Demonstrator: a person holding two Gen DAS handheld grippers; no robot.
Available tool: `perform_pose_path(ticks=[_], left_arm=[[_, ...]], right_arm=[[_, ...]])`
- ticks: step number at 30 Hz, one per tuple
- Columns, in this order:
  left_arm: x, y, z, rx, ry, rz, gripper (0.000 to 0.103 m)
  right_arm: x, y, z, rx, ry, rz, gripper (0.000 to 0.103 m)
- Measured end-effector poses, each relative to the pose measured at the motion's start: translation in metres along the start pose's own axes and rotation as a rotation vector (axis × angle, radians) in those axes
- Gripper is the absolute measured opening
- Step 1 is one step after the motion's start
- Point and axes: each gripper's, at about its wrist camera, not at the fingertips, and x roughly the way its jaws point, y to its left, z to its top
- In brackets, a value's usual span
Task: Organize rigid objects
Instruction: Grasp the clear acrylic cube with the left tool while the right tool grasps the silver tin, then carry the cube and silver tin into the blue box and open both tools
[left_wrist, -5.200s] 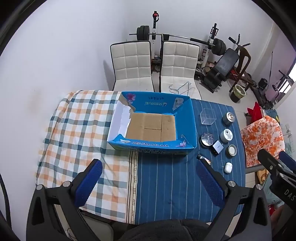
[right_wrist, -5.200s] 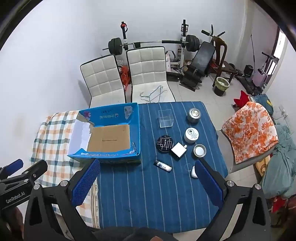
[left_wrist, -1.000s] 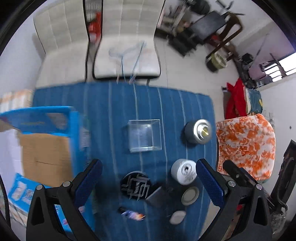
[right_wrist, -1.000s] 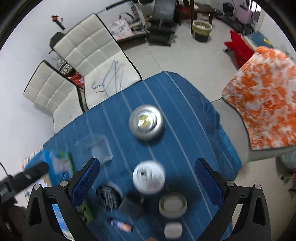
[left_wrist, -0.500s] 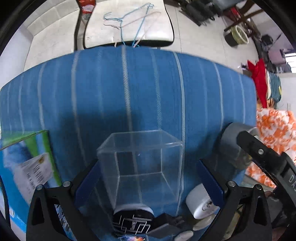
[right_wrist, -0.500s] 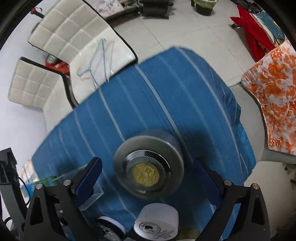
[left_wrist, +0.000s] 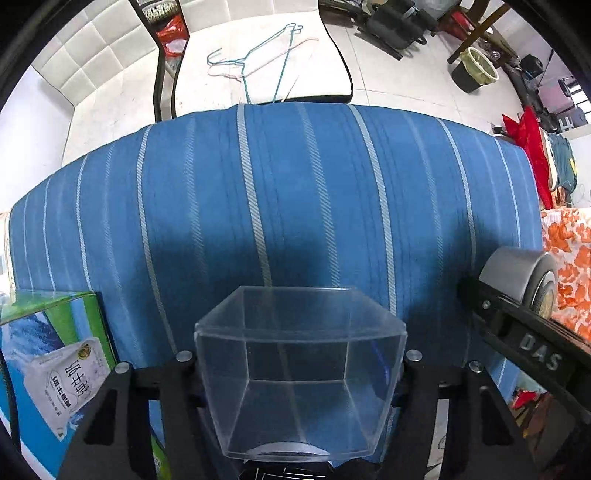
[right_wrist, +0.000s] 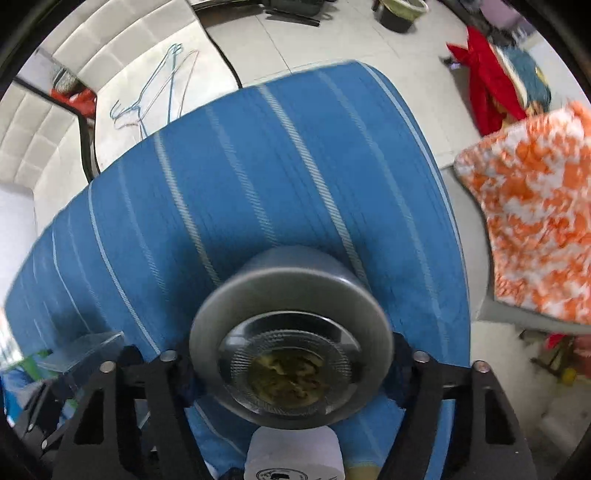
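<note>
The left gripper (left_wrist: 299, 373) points down over the blue striped worktop (left_wrist: 295, 206), its jaws closed against both sides of a clear plastic cube box (left_wrist: 299, 384). Just right of that box, the right gripper (right_wrist: 291, 365) has its jaws clamped on a round grey metal tin (right_wrist: 291, 350).

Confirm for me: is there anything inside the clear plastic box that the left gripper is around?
No, the clear box looks empty; only the blue striped cloth shows through its walls.
</note>
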Motion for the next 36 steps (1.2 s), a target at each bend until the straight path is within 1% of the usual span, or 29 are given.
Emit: perform_pose_path(ticks=[3, 6, 9, 13, 17, 20, 21, 22, 26, 28, 32, 33, 36], left_arm=[[-0.003, -0.004, -0.005, 0.022, -0.017, 0.035, 0.062], [-0.016, -0.008, -0.012, 0.043, -0.050, 0.050, 0.062], [-0.038, -0.011, -0.024, 0.081, -0.105, 0.068, 0.062], [-0.060, -0.010, -0.036, 0.096, -0.168, 0.073, 0.062], [-0.083, -0.002, -0.054, 0.089, -0.219, 0.060, 0.062], [-0.105, 0.008, -0.072, 0.087, -0.265, 0.051, 0.062], [-0.115, 0.013, -0.081, 0.083, -0.279, 0.038, 0.062], [-0.117, 0.018, -0.082, 0.081, -0.286, 0.027, 0.062], [-0.139, 0.032, -0.104, 0.094, -0.306, -0.026, 0.062], [-0.151, 0.043, -0.120, 0.106, -0.322, -0.019, 0.062], [-0.172, 0.070, -0.149, 0.108, -0.341, -0.006, 0.062], [-0.178, 0.084, -0.157, 0.098, -0.346, -0.011, 0.062], [-0.191, 0.112, -0.169, 0.074, -0.347, -0.030, 0.062]], right_arm=[[-0.002, 0.000, 0.000, -0.013, -0.003, 0.009, 0.073], [-0.007, -0.004, -0.007, -0.032, -0.019, 0.033, 0.073], [-0.012, -0.011, -0.022, -0.041, -0.041, 0.050, 0.072], [-0.021, -0.024, -0.045, -0.041, -0.069, 0.084, 0.072], [-0.042, -0.030, -0.069, -0.060, -0.135, 0.092, 0.072], [-0.064, -0.027, -0.087, -0.083, -0.192, 0.087, 0.072], [-0.075, -0.024, -0.098, -0.090, -0.213, 0.092, 0.072], [-0.084, -0.022, -0.105, -0.092, -0.230, 0.097, 0.072], [-0.126, -0.007, -0.140, -0.124, -0.314, 0.095, 0.072], [-0.146, 0.004, -0.163, -0.146, -0.350, 0.097, 0.072], [-0.176, 0.038, -0.212, -0.196, -0.381, 0.129, 0.072], [-0.179, 0.043, -0.219, -0.202, -0.382, 0.137, 0.072], [-0.194, 0.072, -0.248, -0.224, -0.390, 0.177, 0.072]])
